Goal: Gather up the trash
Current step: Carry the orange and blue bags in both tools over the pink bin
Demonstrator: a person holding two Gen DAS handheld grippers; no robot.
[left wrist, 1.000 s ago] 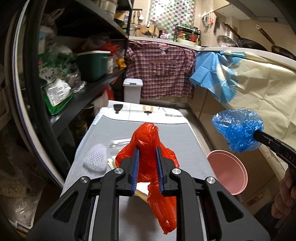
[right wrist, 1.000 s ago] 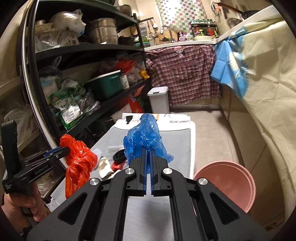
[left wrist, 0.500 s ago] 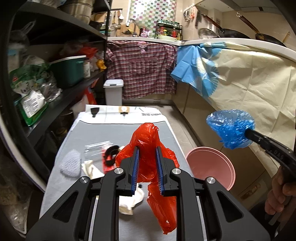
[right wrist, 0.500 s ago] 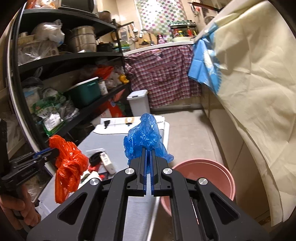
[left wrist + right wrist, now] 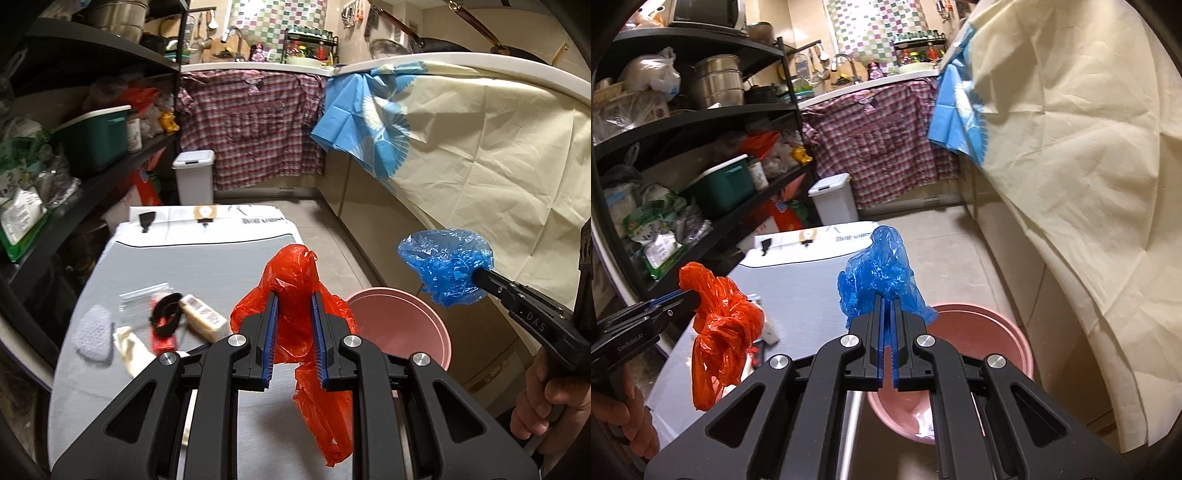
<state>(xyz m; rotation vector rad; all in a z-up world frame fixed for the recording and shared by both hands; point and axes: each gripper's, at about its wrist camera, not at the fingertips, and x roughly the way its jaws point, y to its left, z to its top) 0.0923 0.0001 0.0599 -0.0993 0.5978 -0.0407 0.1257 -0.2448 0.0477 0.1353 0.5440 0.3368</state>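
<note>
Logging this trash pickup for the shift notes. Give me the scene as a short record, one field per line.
left gripper: jaws shut on crumpled red plastic bag, held above the table
right gripper: jaws shut on crumpled blue plastic bag, over the bucket
bin: round pink plastic bucket on the floor beside the grey table
left on table: white mesh pad, black strap, white labelled packet, clear plastic wrapper
</note>
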